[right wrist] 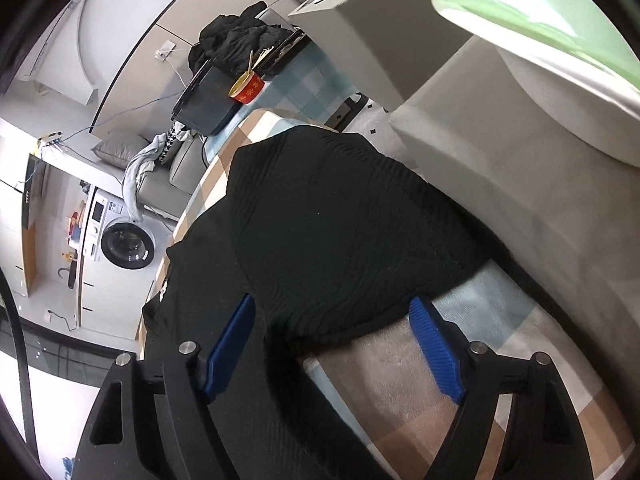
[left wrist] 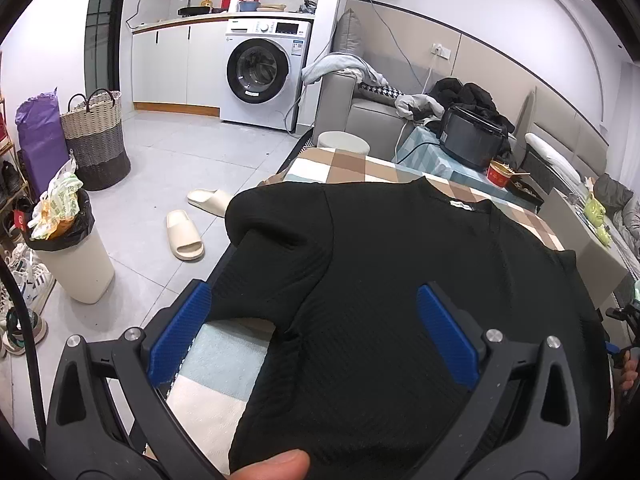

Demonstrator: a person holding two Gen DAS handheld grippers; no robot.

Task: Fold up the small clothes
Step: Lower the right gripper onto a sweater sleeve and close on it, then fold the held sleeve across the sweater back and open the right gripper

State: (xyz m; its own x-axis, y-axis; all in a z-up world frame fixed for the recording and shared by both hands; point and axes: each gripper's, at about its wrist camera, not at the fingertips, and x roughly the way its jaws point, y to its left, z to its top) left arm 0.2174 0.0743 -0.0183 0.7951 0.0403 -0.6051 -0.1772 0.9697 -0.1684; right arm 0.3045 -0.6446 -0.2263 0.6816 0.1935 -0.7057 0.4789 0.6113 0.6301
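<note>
A black ribbed top [left wrist: 400, 280] lay spread on the checked cloth [left wrist: 360, 166] covering the table. The left gripper [left wrist: 316, 332] and right gripper [right wrist: 336, 344] both hovered over its near edge, jaws apart, clamping nothing

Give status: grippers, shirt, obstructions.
Left gripper open, over shirt. Right gripper open at sleeve. Shirt flat on checked cloth, unfolded. Nothing in the way.

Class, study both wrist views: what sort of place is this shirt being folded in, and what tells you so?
Most likely a small lived-in flat: a washing machine under a kitchen counter, a grey sofa strewn with clothes, and the black shirt on a checked table cover.
</note>
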